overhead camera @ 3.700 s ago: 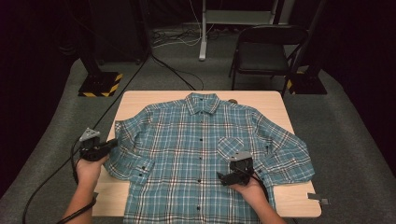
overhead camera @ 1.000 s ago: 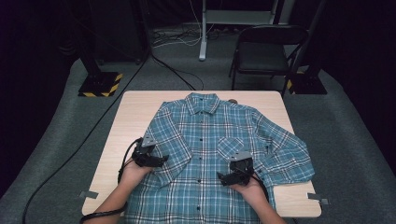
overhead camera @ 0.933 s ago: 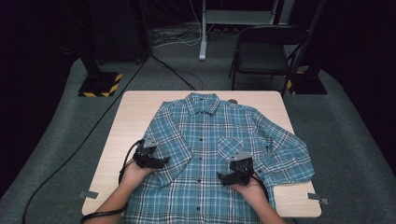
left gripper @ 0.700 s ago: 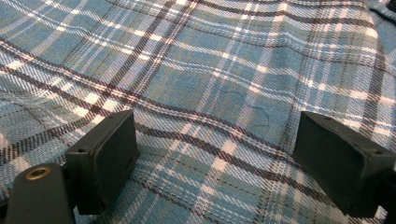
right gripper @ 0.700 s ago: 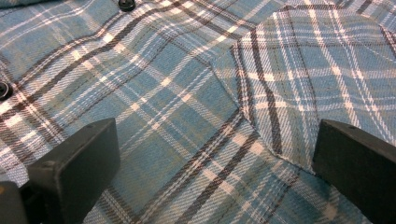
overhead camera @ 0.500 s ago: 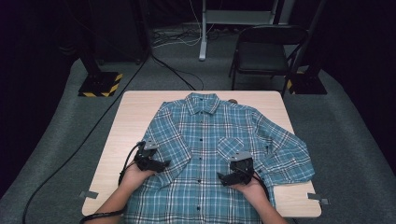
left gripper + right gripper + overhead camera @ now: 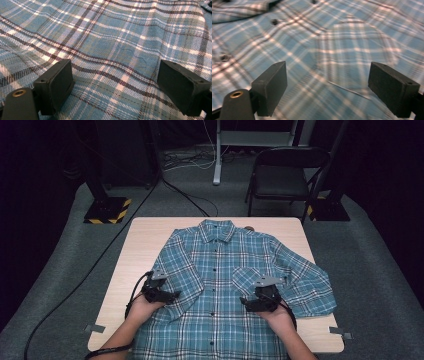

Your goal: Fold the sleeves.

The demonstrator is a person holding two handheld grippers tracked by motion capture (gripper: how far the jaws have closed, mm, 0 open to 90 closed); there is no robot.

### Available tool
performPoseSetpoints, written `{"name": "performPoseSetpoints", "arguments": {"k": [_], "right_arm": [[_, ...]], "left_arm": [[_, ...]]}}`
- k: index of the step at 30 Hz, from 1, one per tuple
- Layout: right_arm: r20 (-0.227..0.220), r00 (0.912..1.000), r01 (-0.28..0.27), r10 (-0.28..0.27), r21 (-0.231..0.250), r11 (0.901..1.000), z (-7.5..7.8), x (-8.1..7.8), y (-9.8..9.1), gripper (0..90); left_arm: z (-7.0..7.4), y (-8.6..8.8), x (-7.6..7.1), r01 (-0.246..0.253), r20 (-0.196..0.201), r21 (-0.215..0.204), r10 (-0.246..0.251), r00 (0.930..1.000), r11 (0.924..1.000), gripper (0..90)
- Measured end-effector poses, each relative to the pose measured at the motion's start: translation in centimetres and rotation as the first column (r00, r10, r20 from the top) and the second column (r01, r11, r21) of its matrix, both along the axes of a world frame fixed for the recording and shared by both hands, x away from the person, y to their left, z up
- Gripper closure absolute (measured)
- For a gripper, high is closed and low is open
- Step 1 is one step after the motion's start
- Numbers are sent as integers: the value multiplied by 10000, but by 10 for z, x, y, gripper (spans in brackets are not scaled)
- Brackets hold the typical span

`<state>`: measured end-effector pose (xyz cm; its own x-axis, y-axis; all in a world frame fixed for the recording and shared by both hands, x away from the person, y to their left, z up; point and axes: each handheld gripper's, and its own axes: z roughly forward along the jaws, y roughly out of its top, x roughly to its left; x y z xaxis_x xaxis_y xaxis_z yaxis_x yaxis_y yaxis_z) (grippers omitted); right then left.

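Observation:
A teal plaid shirt [image 7: 220, 270] lies buttoned and face up on the wooden table [image 7: 145, 235], collar at the far side. Its left sleeve [image 7: 180, 270] is folded in over the front; the right sleeve [image 7: 310, 282] lies spread to the right. My left gripper [image 7: 171, 295] rests low over the folded sleeve, open, its jaws having just been opening; plaid cloth [image 7: 117, 45] lies flat below the left gripper [image 7: 115, 75], none between the pads. My right gripper [image 7: 248, 302] hovers just below the chest pocket [image 7: 354, 45], open; the right gripper [image 7: 327, 77] has just been closing a little, nothing between its jaws.
A black folding chair [image 7: 287, 172] stands beyond the table's far right corner. Striped stand bases [image 7: 106, 210] and cables [image 7: 185, 195] lie on the grey floor behind. Tape marks [image 7: 340, 332] sit at the table's near corners. Bare wood shows left of the shirt.
My left gripper came from the table's left edge onto the shirt front, and the left sleeve now lies folded over it. In the last second the right gripper lifted slightly.

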<state>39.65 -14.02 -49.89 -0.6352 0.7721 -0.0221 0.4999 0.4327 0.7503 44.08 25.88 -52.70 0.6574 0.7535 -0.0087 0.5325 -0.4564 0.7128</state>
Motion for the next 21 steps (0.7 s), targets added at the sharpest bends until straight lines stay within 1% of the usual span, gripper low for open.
{"name": "performPoseSetpoints", "arguments": {"k": [1, 2, 3, 5, 7, 9, 10, 13, 18, 21], "right_arm": [[24, 9999, 136, -136, 11, 9999, -1, 1, -5, 154], [-50, 9996, 275, -275, 35, 9996, -2, 2, -10, 154], [-228, 9986, 471, -470, 36, 9989, -6, 5, -15, 155], [-422, 9968, 675, -679, -106, 9977, -12, 7, -21, 164], [-522, 9958, 731, -746, -285, 9969, -17, 8, -23, 168], [-717, 9944, 738, -771, -475, 9961, -22, 10, -23, 168], [-782, 9941, 716, -751, -460, 9964, -25, 10, -23, 152], [-732, 9943, 749, -771, -333, 9966, -26, 9, -22, 147], [-705, 9957, 590, -603, -216, 9980, -27, 6, -16, 123], [-644, 9964, 532, -547, -259, 9983, -28, 5, -12, 116]], "left_arm": [[0, 1, 0, -9, -9, -3, 9, 10000, 10000, 132], [0, 1, 0, -9, -1, -12, 9, 10000, 10000, 132], [0, 1, 0, 11, -9, -9, -11, 10000, 10000, 132], [0, 2, 0, 5, -23, -72, -5, 10000, 10000, 134], [0, 3, 0, -49, -23, -115, 48, 10000, 9999, 134], [0, 4, 0, -38, -24, -146, 38, 10000, 9999, 134], [0, 5, 0, -49, -34, -131, 48, 10000, 9999, 135], [0, 7, -1, -111, -14, -99, 111, 9999, 9999, 135], [0, 12, -3, -186, -11, -34, 186, 9998, 9998, 135], [0, 15, -4, -231, -13, -86, 231, 9997, 9997, 135]]}}
